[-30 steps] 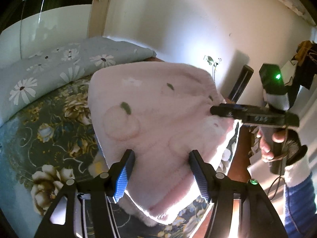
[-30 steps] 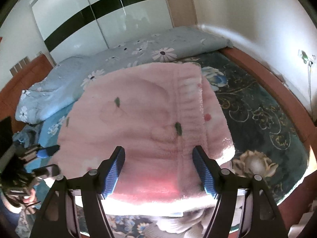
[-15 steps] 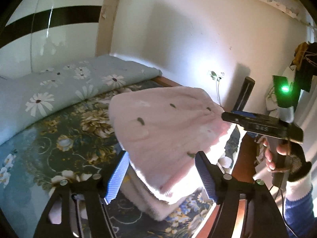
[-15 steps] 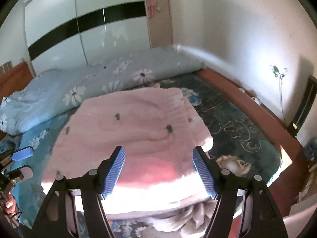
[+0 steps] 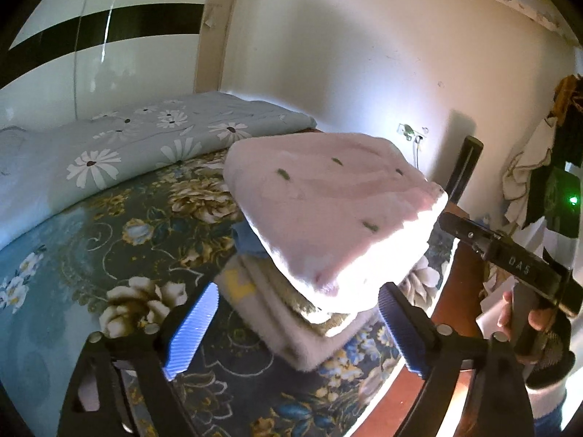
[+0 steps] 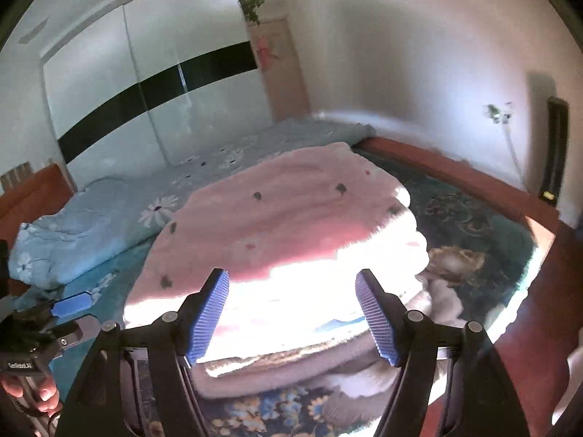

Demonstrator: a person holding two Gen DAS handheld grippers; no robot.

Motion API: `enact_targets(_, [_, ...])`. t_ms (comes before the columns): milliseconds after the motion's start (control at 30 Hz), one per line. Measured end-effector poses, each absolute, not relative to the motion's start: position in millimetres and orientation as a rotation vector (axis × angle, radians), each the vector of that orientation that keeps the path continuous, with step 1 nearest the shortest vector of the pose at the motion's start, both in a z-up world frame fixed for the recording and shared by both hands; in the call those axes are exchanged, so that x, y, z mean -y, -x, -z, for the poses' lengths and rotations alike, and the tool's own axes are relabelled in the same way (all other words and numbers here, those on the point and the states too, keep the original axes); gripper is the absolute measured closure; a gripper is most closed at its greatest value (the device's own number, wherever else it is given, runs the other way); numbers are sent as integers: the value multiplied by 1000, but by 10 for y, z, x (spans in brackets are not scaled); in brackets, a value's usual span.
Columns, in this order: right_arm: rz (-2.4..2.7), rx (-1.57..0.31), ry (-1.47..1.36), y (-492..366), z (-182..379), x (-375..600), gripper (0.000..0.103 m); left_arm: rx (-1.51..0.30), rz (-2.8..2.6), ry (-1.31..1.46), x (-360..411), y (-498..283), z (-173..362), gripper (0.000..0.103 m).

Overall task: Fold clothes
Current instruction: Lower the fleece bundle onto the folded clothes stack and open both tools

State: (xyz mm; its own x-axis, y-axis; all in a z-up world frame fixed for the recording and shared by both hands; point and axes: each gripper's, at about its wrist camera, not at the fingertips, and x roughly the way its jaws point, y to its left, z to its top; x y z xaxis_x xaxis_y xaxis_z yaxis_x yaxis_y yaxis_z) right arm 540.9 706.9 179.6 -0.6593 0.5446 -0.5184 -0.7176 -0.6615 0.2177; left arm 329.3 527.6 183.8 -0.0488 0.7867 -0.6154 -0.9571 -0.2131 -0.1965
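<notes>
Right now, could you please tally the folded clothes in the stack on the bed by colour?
Pink: 1, top
Blue: 1, partly hidden
Olive: 1, only an edge shows
White: 1, bottom
Total: 4 visible
</notes>
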Motion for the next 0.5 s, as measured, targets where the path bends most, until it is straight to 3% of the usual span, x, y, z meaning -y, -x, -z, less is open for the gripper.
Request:
enact_targets(133, [-2267, -574, 527, -5466, -1692, -6908, 7, -344, -1641, 692, -5212, -3428, -1835, 2])
enact_targets(500, [-2198, -575, 582, -5536, -1442, -6551, 7, -333, -1683, 619, -5022, -3614, -1929, 0])
